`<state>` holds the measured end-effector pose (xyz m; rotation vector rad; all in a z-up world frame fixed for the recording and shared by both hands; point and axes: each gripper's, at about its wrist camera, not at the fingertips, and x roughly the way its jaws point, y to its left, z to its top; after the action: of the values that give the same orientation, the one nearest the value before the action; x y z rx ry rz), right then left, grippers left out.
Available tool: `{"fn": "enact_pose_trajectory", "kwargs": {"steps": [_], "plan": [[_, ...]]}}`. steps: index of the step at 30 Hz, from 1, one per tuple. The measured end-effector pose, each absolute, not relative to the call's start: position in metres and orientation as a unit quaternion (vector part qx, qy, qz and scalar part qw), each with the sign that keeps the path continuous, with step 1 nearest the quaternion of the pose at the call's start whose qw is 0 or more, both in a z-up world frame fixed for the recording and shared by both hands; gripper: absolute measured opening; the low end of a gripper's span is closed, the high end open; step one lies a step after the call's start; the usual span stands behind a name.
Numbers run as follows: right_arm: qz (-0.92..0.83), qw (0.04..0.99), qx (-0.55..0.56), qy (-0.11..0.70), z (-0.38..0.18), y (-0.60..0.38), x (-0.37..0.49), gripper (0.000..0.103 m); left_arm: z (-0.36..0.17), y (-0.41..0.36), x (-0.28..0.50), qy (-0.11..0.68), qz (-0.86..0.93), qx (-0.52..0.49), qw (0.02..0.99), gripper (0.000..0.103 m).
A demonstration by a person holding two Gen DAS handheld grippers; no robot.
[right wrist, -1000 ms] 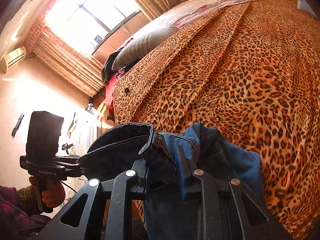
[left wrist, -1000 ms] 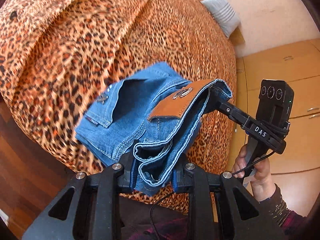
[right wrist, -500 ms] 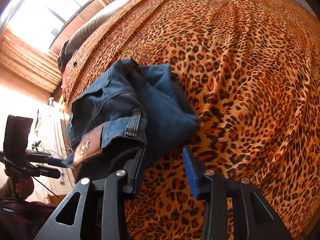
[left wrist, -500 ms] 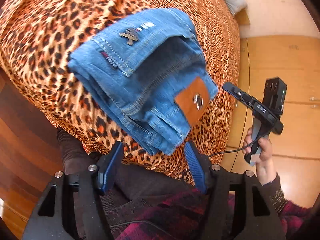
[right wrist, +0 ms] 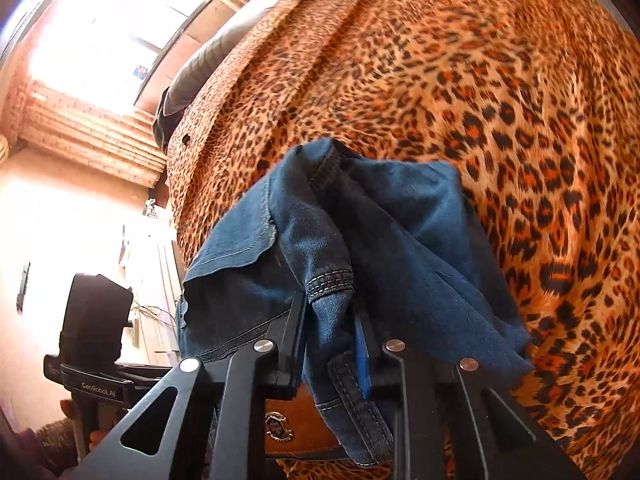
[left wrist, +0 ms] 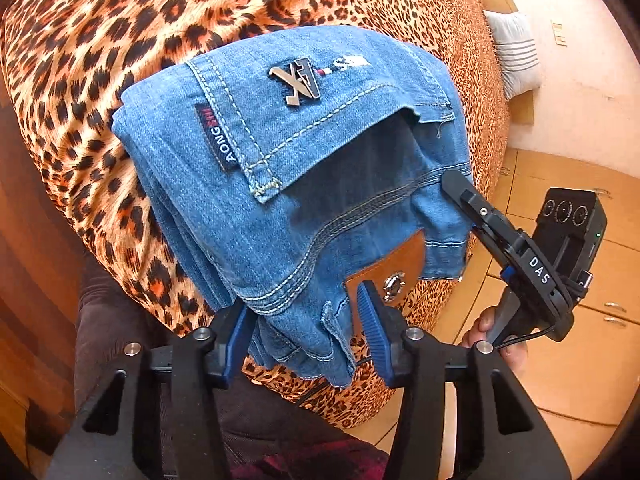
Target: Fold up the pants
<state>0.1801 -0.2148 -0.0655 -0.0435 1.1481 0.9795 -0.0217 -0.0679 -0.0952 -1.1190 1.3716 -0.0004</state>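
The jeans [left wrist: 280,184] already lie as a compact folded bundle at the near edge of the bed [left wrist: 100,32], by the person's legs [left wrist: 132,320], so the folding itself looks largely done; what seems left is a last tuck or a straightening of the loose waistband end that droops over the edge, or moving the bundle elsewhere. On the left side, the left hand-held gripper [left wrist: 304,340] straddles that drooping waistband corner: denim hangs between its blue pads [left wrist: 372,328], whose jaws have just been closing, yet a gap shows on each side of the cloth, so it reads as released rather than grasping. The bundle's folded edge faces the left, a back pocket [left wrist: 304,108] with a metal emblem lies uppermost, and the brown leather patch [left wrist: 392,268] sits just beyond the left gripper's right pad. Further right, the right hand-held gripper [right wrist: 330,340] meets the other corner of the waistband; in its own view its jaws, which have just been closing too, stand narrow with a belt-loop section of denim pinched between them, so it appears to be grasping the jeans. From that side the bundle spreads away from the gripper onto the leopard cover, with the patch tucked under its fingers, near the bed's edge.
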Motion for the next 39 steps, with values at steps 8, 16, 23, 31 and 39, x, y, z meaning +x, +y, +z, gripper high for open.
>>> {"fn": "enact_pose_trajectory", "kwargs": {"steps": [8,16,23,31,39], "plan": [[0.4,0.727,-0.091,0.55,-0.099,-0.227,0.192,0.032,-0.118,-0.068,-0.036,0.613,-0.014,-0.522,0.593,0.033],[0.436,0.725,0.021,0.533,-0.059,-0.207,0.221,0.057,-0.071,-0.012,-0.039,0.535,0.029,-0.517,0.668,0.061],[0.406,0.761,-0.079,0.499,-0.078,-0.14,0.22,0.013,-0.113,-0.022,-0.002,0.577,0.084,-0.482,0.653,0.06],[0.393,0.771,-0.025,0.5,-0.067,-0.183,0.228,0.031,-0.066,-0.06,0.012,0.615,0.045,-0.349,0.706,0.06],[0.333,0.773,0.115,0.528,-0.083,-0.303,0.203,0.053,-0.039,-0.047,0.053,0.625,0.021,-0.265,0.734,0.063]]}}
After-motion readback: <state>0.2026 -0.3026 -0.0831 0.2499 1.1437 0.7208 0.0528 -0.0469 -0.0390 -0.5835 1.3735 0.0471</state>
